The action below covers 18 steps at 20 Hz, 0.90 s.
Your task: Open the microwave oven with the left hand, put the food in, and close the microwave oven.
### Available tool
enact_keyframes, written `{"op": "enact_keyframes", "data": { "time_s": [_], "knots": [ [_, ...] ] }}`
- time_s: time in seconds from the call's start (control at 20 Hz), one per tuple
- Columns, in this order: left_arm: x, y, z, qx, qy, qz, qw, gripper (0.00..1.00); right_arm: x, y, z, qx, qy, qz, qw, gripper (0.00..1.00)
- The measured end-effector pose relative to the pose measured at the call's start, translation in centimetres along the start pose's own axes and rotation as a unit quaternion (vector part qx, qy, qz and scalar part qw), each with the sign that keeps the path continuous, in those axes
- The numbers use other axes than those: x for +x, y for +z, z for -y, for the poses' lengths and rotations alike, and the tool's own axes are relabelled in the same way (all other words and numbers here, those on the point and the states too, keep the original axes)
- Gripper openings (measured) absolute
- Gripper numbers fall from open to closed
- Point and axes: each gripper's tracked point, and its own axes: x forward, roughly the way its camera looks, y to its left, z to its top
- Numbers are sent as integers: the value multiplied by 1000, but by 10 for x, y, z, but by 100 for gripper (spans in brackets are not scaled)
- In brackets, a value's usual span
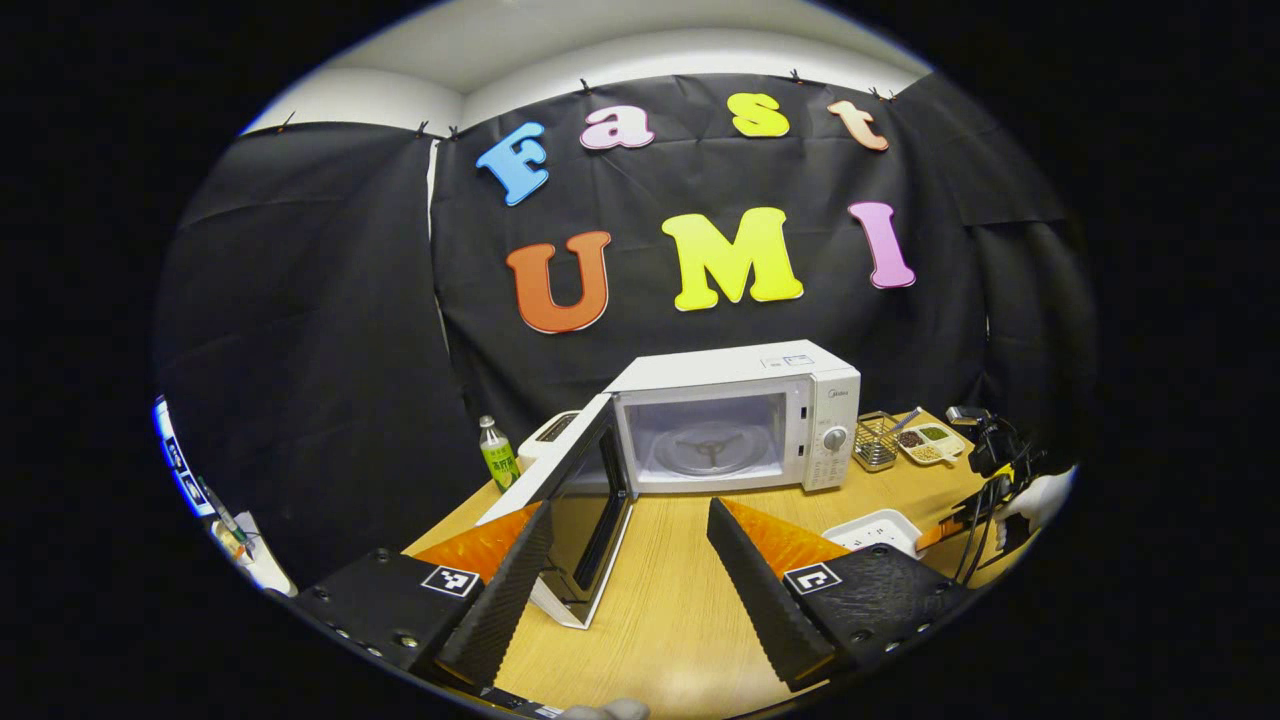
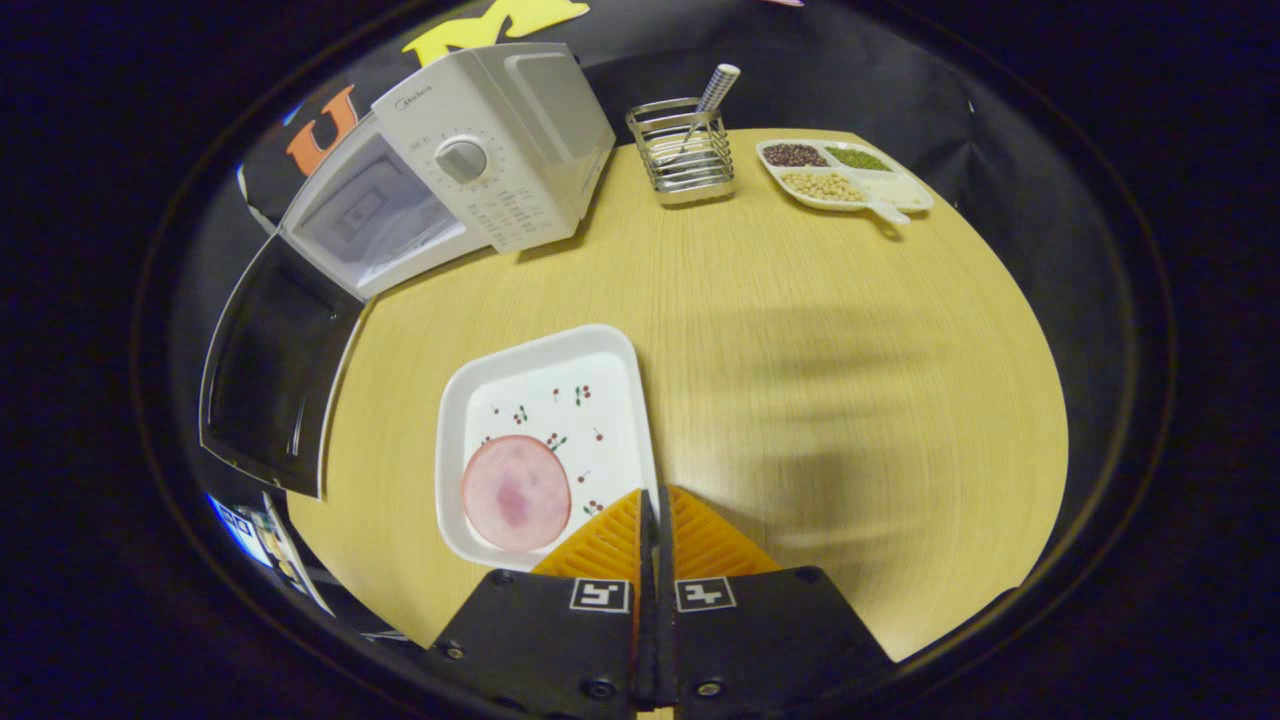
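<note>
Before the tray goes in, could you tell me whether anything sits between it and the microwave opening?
Nothing visible does. The white tray with the round slice of food sits on bare table in front of the microwave. The door is swung open to the side, clear of the cavity. The right tool is shut at the tray's rim.

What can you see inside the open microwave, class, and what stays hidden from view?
Inside the microwave a round glass turntable lies on the cavity floor, with no food on it. The open door covers the cavity's left edge, so that corner cannot be checked.
</note>
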Motion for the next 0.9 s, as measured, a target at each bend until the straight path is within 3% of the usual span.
{"op": "enact_keyframes", "data": {
  "time_s": [0.2,0.4,0.7,0.75,0.8,0.9],
  "knots": [
    [13,-8,-14,4,-39,4,999,95,-19,10,-22,8,6,44,999,4],
    [20,-23,-26,-7,-49,-14,999,95,-26,16,-57,32,33,65,997,4],
    [20,-20,-31,-14,1,-23,1000,95,-31,38,-109,78,117,92,986,4],
    [19,-17,-32,-15,13,-21,1000,95,-34,45,-118,84,131,98,983,0],
    [17,-14,-29,-16,18,-18,1000,95,-38,52,-125,88,142,106,980,4],
    [15,-10,-22,-14,20,-14,1000,95,-45,64,-146,103,162,120,974,0]
  ]
}}
